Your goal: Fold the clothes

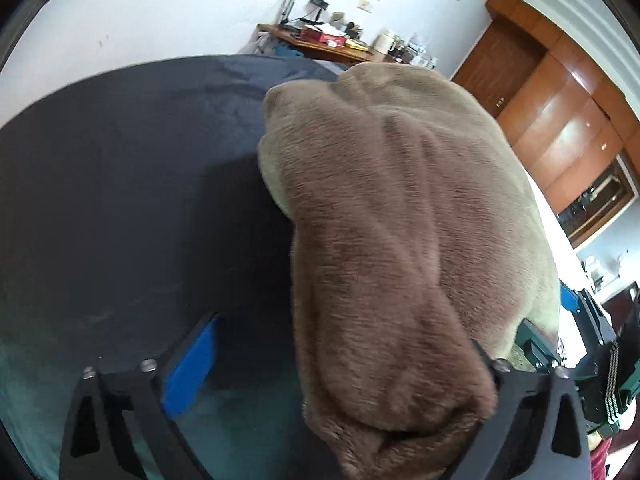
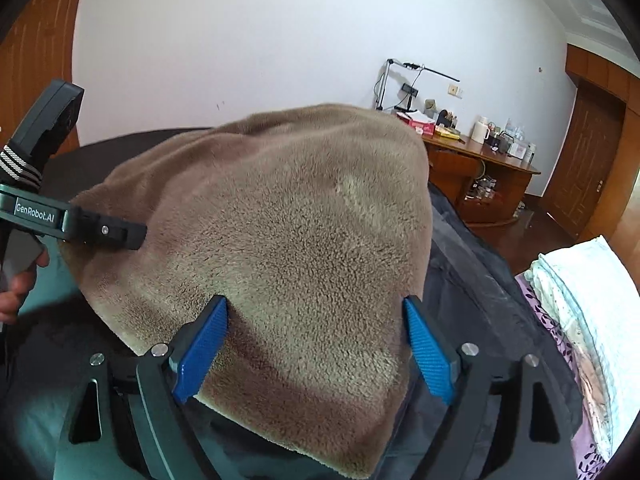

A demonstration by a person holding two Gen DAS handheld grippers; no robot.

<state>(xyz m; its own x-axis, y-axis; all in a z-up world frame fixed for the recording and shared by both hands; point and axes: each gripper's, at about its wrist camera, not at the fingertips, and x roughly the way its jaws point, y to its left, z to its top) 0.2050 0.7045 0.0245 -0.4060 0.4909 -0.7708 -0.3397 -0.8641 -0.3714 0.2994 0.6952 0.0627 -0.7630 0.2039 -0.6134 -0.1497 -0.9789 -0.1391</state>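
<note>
Brown fleece garment [image 2: 272, 216] lies between the spread right gripper [image 2: 316, 344]; left gripper [image 1: 340, 376] likewise agape, gripping nothing.

You are looking at a bed [image 1: 120, 200] wearing a dark cover, a brown fleece garment [image 2: 280, 220] lying folded directly on it.

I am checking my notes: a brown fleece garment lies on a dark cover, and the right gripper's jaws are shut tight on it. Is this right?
Not quite. The right gripper is open: in the right wrist view its blue pads stand wide apart over the brown fleece garment. The garment does lie on the dark cover.
</note>
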